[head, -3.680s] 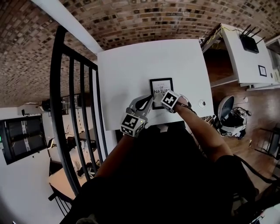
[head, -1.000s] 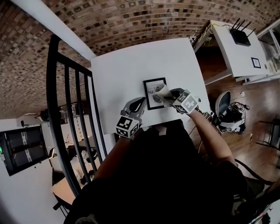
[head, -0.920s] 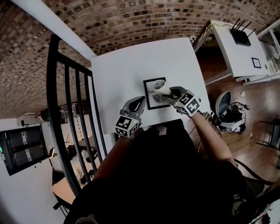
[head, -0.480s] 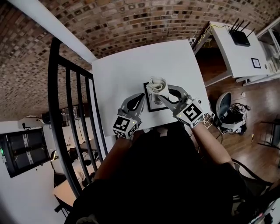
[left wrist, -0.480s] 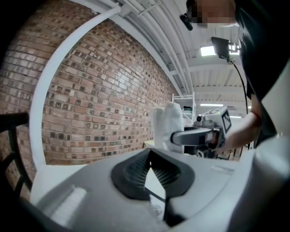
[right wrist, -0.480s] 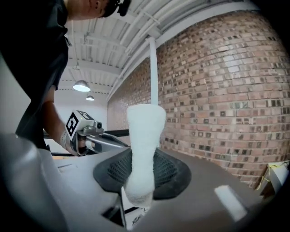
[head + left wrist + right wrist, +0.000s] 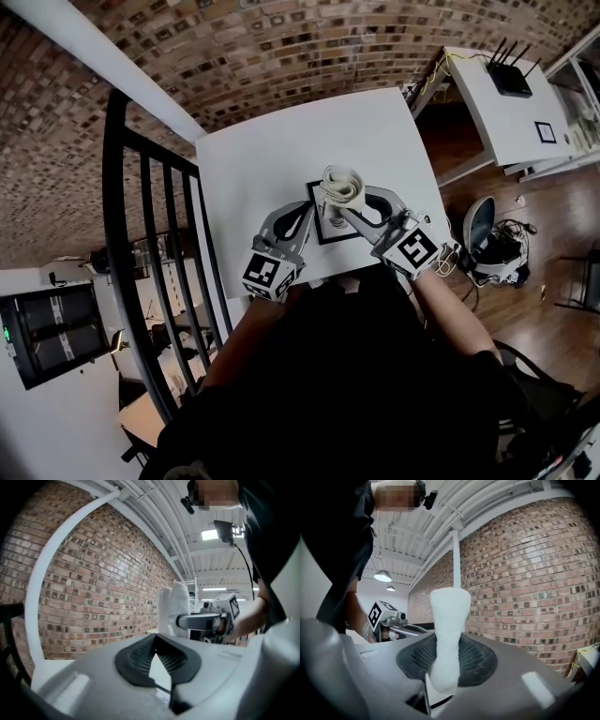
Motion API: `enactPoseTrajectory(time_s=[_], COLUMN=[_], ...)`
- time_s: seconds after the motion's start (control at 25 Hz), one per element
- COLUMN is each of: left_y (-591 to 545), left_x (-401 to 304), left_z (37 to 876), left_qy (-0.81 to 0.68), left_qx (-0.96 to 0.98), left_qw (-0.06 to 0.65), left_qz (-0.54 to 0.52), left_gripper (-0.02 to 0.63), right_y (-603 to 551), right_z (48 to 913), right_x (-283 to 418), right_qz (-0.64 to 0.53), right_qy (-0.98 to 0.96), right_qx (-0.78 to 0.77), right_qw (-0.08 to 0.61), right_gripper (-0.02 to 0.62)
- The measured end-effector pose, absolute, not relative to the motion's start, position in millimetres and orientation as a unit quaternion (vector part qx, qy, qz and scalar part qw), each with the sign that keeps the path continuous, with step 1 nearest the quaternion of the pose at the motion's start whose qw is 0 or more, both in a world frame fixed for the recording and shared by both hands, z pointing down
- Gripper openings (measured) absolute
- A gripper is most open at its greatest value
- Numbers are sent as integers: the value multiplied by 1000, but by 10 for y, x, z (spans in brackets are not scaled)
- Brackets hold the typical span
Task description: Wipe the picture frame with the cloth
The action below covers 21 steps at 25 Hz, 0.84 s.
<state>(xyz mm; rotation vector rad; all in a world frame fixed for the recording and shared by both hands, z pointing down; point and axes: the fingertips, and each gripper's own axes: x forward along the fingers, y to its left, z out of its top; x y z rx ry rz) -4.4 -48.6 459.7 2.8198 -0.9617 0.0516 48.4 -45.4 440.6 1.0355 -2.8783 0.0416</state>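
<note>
right tongs [image 7: 346, 199] pinching cloth [image 7: 341, 179], left tongs [image 7: 304, 215] closed

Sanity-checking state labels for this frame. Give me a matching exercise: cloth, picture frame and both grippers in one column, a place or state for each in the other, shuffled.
Things:
1. cloth
2. picture frame
3. left gripper
4. right gripper

Places or states:
A. lies flat on the white table
B. jaws together, nothing between them
C. bunched up, sticking out past the jaws
D. jaws clamped on fabric

Pairs: 1-C, 2-A, 3-B, 4-D
</note>
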Motion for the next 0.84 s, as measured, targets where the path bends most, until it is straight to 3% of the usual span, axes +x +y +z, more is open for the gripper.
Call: enactPoseTrajectory(time_s=[0.84], left_y=[-475], left_x=[44], left_z=[4612], left_qy=[-292], left_qx=[953], left_qw=[79], left_qz=[16], left_gripper=[0], right_y=[-433], right_z=[4397], right_x=[398], right_qz=[39], right_qy=[-941], right_qx=[334], right_qw=[32], right_gripper=[112])
